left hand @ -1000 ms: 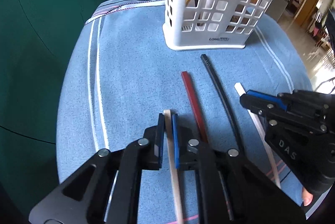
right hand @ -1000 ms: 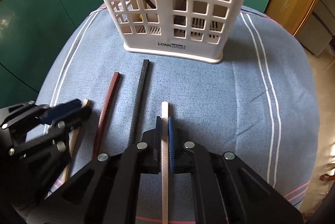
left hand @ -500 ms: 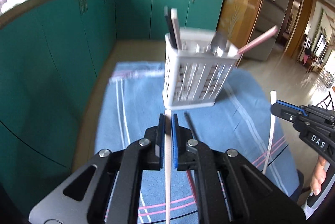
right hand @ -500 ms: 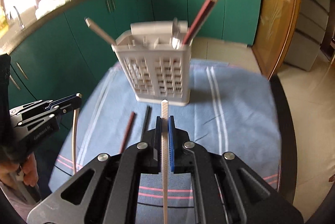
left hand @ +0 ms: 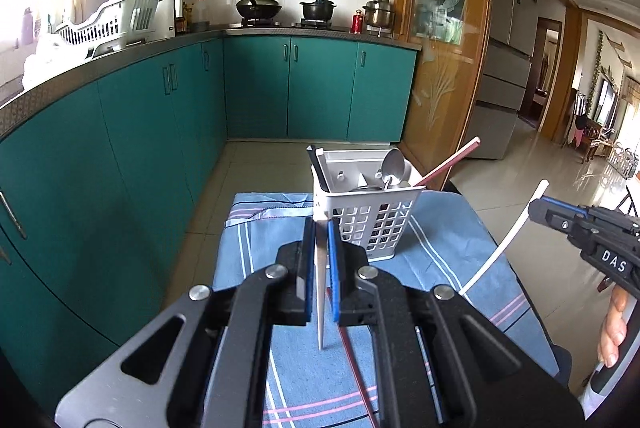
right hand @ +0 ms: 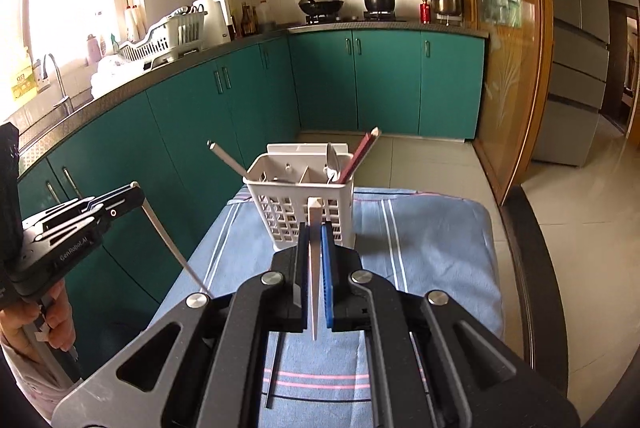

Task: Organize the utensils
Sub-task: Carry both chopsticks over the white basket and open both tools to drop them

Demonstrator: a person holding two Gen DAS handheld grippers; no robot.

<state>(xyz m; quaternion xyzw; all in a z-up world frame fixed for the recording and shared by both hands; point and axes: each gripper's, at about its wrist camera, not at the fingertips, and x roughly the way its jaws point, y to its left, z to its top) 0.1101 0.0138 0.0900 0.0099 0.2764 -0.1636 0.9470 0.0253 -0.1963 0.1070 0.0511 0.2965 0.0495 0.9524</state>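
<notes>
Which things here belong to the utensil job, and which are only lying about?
Job: left gripper holding a white chopstick; right gripper holding another chopstick; holder basket; red chopstick on cloth.
Lying about: wok; dish rack.

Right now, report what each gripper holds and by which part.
Left gripper: a pale chopstick, clamped near its thick end. Right gripper: a white chopstick, likewise near its thick end.

- A caddy [left hand: 366, 224] is set on a cloth [left hand: 452, 240], utensils [right hand: 360, 153] standing in it.
- Two chopsticks [left hand: 356, 368] are laid on the cloth before the caddy.
- Cabinets [right hand: 384, 79] are ranged behind and left.
</notes>
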